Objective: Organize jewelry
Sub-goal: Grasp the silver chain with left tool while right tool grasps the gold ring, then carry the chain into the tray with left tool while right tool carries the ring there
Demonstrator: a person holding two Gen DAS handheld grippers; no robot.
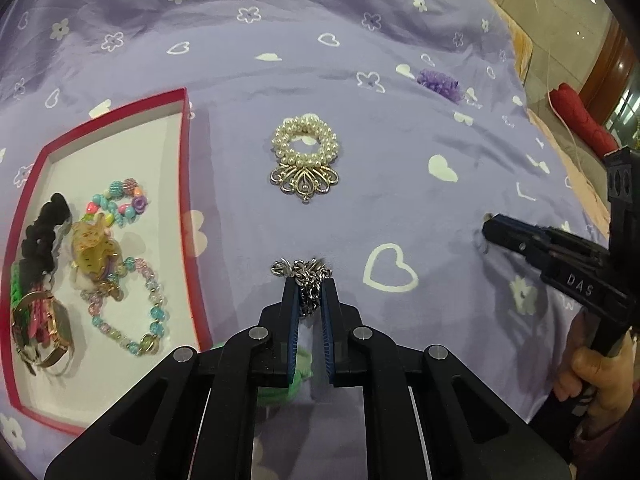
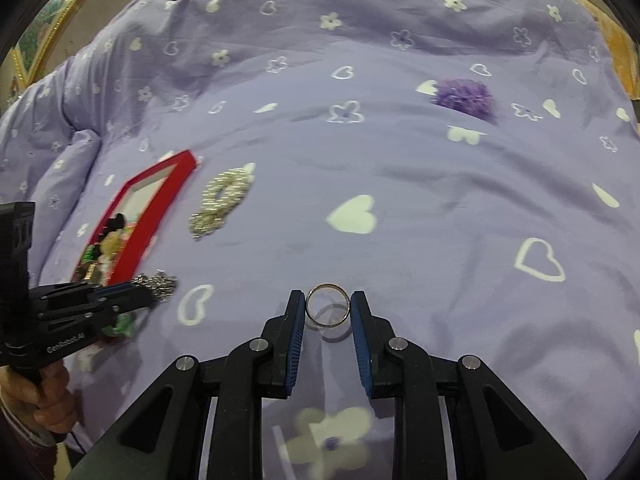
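Observation:
My left gripper (image 1: 309,286) is shut on a silver chain (image 1: 306,276), bunched between its blue pads, to the right of the red box (image 1: 192,208). The box holds beaded bracelets (image 1: 128,304), a gold hair claw (image 1: 94,250), a black scrunchie (image 1: 44,228) and a watch (image 1: 44,328). A pearl ring brooch (image 1: 306,156) lies on the purple bedspread ahead. My right gripper (image 2: 328,306) is shut on a thin metal ring (image 2: 328,305), held upright just above the bedspread. The left gripper with the chain (image 2: 160,282) shows at left in the right wrist view.
A purple scrunchie (image 2: 464,98) lies far right on the bedspread; it also shows in the left wrist view (image 1: 440,82). A green item (image 1: 298,372) lies under my left gripper. The bed's edge and a red cushion (image 1: 584,120) are at far right.

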